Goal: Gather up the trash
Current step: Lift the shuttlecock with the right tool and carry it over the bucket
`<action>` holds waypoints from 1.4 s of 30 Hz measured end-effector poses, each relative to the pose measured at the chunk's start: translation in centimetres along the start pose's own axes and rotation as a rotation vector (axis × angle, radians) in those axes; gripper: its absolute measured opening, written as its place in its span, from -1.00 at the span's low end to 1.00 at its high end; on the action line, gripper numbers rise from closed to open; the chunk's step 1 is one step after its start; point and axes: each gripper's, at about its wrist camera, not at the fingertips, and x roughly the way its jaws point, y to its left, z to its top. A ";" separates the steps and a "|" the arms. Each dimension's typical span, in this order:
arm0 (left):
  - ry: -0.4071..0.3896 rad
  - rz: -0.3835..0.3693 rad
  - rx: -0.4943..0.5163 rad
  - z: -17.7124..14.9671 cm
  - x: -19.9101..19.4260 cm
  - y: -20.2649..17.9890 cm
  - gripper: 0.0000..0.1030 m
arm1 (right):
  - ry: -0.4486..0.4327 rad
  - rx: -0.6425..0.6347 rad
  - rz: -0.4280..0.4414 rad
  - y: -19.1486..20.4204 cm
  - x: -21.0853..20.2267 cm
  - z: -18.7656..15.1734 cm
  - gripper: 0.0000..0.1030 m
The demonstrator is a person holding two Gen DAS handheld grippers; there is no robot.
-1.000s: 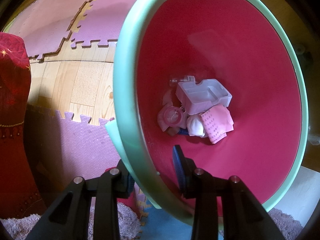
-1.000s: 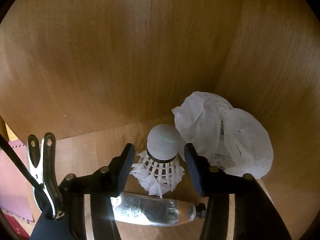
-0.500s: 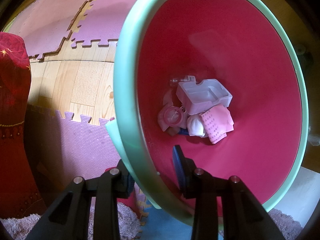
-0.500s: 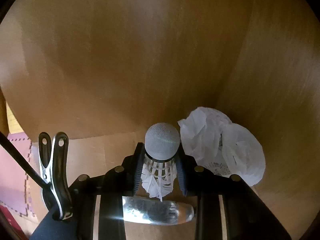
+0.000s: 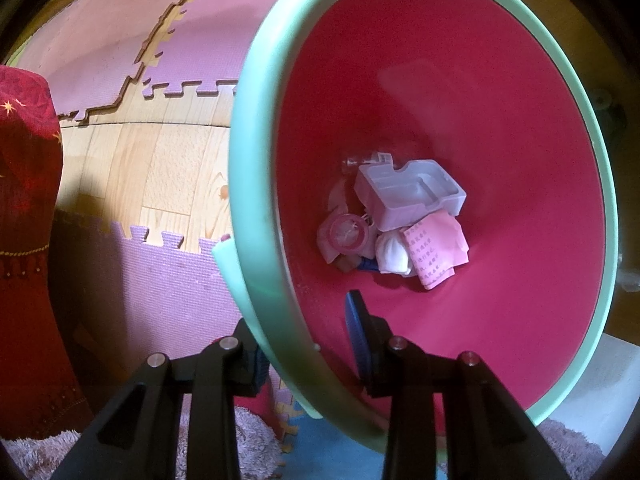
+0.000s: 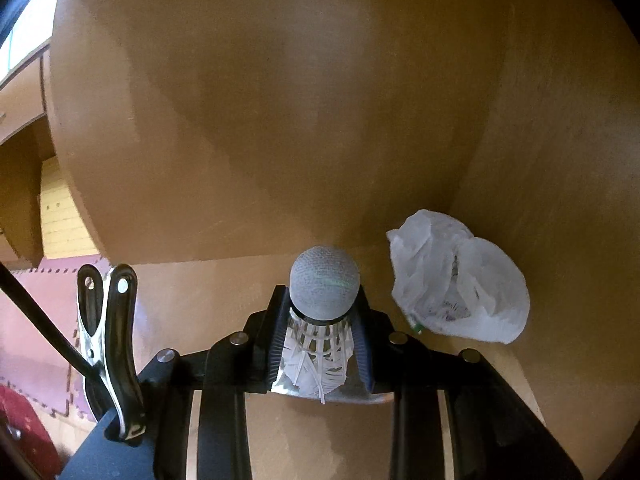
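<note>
Your left gripper (image 5: 310, 344) clamps the bin (image 5: 256, 240) rim, keeping it ready; right gripper (image 6: 322, 336) pinches the shuttlecock (image 6: 322, 304), crumpled bag (image 6: 460, 284) waits in shelf corner.

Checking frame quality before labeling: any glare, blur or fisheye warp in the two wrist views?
Left wrist: sharp; fisheye stretches the bin rim into an oval; soft sheen on its red wall; dark vignette corners. Right wrist: dim warm light; bright blown-out strip top left; shuttlecock sharp; bag slightly soft; wood walls bowed.
</note>
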 end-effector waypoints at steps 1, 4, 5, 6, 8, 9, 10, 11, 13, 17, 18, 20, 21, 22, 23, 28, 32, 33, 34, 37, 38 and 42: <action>0.000 0.001 0.000 0.0 0.0 0.0 -0.31 | -0.001 -0.003 0.008 -0.1 -0.2 -0.2 -0.40; -0.001 0.001 0.001 0.0 0.0 0.0 -0.31 | 0.000 -0.010 0.029 0.0 0.3 -0.3 -0.40; -0.002 0.002 0.001 0.0 0.0 0.0 -0.31 | 0.002 -0.015 0.034 -0.1 0.5 -0.4 -0.40; -0.002 0.003 0.001 0.0 0.0 0.0 -0.31 | 0.004 -0.021 0.039 0.2 0.5 -0.6 -0.40; -0.002 0.004 0.001 0.1 -0.1 0.0 -0.31 | 0.006 -0.028 0.052 0.4 0.3 -1.2 -0.40; -0.002 0.003 0.001 0.1 -0.1 0.0 -0.31 | 0.006 -0.030 0.061 1.3 -1.3 -1.6 -0.40; -0.002 0.003 0.001 0.1 -0.1 0.0 -0.31 | 0.009 -0.035 0.073 1.9 -2.1 -1.7 -0.40; -0.002 0.003 0.001 0.1 -0.1 0.0 -0.31 | 0.012 -0.040 0.080 2.1 -2.3 -2.1 -0.40; -0.002 0.004 0.002 0.2 -0.1 0.0 -0.31 | 0.020 -0.051 0.095 2.6 -3.0 -2.7 -0.40; -0.002 0.003 0.001 0.1 -0.1 0.0 -0.31 | 0.032 -0.055 0.129 3.3 -4.4 -3.9 -0.40; -0.002 0.003 0.001 0.1 -0.1 0.0 -0.31 | 0.035 -0.055 0.138 3.4 -4.6 -4.2 -0.40; -0.002 0.004 0.001 0.1 -0.1 0.0 -0.31 | 0.042 -0.055 0.156 3.7 -5.1 -4.7 -0.40; -0.002 0.003 0.001 0.1 -0.1 0.0 -0.31 | 0.047 -0.057 0.163 3.7 -5.1 -4.9 -0.40; -0.002 0.003 0.001 0.1 -0.1 0.0 -0.31 | 0.051 -0.060 0.171 3.9 -5.2 -5.3 -0.40; -0.002 0.003 0.001 0.1 -0.1 0.0 -0.31 | 0.055 -0.062 0.178 4.0 -5.4 -5.6 -0.40; 0.000 0.001 0.000 0.3 -0.1 -0.2 -0.31 | 0.079 -0.062 0.219 4.5 -6.2 -7.1 -0.40; 0.000 0.001 0.000 0.4 -0.1 -0.2 -0.31 | 0.095 -0.077 0.249 5.3 -6.8 -8.3 -0.40; -0.001 0.001 0.000 0.4 -0.1 -0.2 -0.31 | 0.095 -0.084 0.256 5.6 -7.0 -8.6 -0.40; -0.001 0.001 0.000 0.4 -0.1 -0.2 -0.31 | 0.091 -0.090 0.255 5.8 -7.2 -8.8 -0.40; -0.001 0.001 0.000 0.4 -0.1 -0.2 -0.31 | 0.085 -0.105 0.267 6.3 -7.8 -9.2 -0.40; -0.001 0.001 0.000 0.4 -0.1 -0.2 -0.31 | 0.084 -0.107 0.270 6.5 -8.0 -9.4 -0.40; -0.001 0.000 0.000 0.4 -0.1 -0.2 -0.31 | 0.081 -0.100 0.287 6.8 -8.7 -9.7 -0.40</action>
